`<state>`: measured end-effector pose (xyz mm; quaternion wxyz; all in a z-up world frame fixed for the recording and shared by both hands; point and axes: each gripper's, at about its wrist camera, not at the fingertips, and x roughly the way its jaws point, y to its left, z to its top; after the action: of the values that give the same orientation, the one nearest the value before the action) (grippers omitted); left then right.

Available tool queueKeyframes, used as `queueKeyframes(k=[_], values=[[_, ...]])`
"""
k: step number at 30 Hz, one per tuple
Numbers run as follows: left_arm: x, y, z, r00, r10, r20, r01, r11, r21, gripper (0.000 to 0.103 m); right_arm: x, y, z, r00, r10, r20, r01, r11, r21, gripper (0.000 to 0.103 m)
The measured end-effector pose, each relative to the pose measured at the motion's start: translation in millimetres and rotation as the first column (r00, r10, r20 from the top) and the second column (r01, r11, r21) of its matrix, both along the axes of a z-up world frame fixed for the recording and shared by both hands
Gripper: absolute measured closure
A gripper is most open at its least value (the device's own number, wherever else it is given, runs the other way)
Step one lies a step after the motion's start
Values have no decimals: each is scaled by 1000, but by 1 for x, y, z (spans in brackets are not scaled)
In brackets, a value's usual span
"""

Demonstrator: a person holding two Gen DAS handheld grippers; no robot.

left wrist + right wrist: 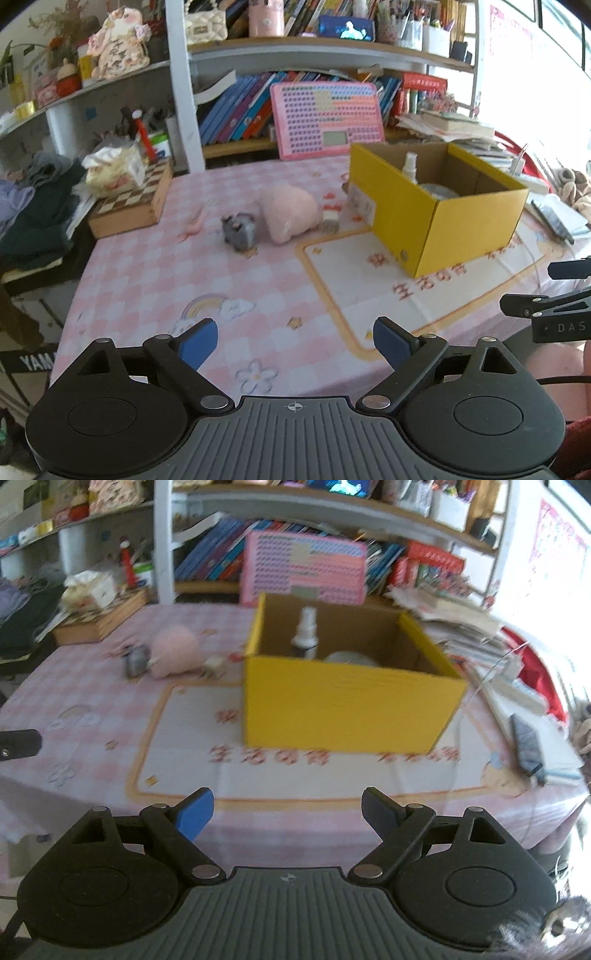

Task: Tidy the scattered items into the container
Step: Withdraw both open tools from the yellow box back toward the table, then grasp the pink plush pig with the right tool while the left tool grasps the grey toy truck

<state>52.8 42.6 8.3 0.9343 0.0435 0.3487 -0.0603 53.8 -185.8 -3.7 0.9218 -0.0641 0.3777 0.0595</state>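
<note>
My left tongs (294, 341) hang over the near part of the desk (147, 273) with their blue pads spread wide and nothing between them. My right tongs (287, 812) stand the same way, wide apart and empty, above the near edge of the desk, facing the yellow box (347, 709).

The box sits on the right half of the desk, on the white panel of the pink checked cloth (92, 686). It is open on top, and its long axis runs from the near right toward the far left as my left view has it. Inside it a white spray bottle (306, 631) stands upright against the far wall, and something pale and round (349, 657) lies on the floor of the box beside it; I cannot tell what that is.

Still out on the cloth, left of the box toward the middle of the desk, three things lie in a loose row. The pink plush toy (290, 214) lies on its side, its long axis running roughly across the desk. Just beside it on the left is a small grey toy (239, 229), close enough that I cannot tell whether they touch. On the plush's right, between it and the box, lies a small red-and-white item (330, 216), its long axis pointing away from me toward the far edge.

A chessboard box (129, 206) sits at the far left corner.
</note>
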Motion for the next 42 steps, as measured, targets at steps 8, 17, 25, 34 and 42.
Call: queueKeyframes(k=[8,17,25,34,42], values=[[-10,17,-10,999,15,-49,-14,1000,6,9,-3,38,-9,994,103,-47,-104,995,-10,15],[-12,33,-13,997,28,-70,-28,1000,2,8,-5,72,-10,978,206,-45,-208,977,-50,14],[-9,37,-14,997,14,-75,-13,1000,7,8,-1,86,-7,972,232,-29,-233,970,-71,15],[-2,40,-15,998,16,-68,-16,1000,11,8,7,96,-6,971,240,20,-236,964,-120,17],[16,40,-14,999,6,-45,-5,999,35,8,31,109,-9,961,273,43,-264,954,-144,21]])
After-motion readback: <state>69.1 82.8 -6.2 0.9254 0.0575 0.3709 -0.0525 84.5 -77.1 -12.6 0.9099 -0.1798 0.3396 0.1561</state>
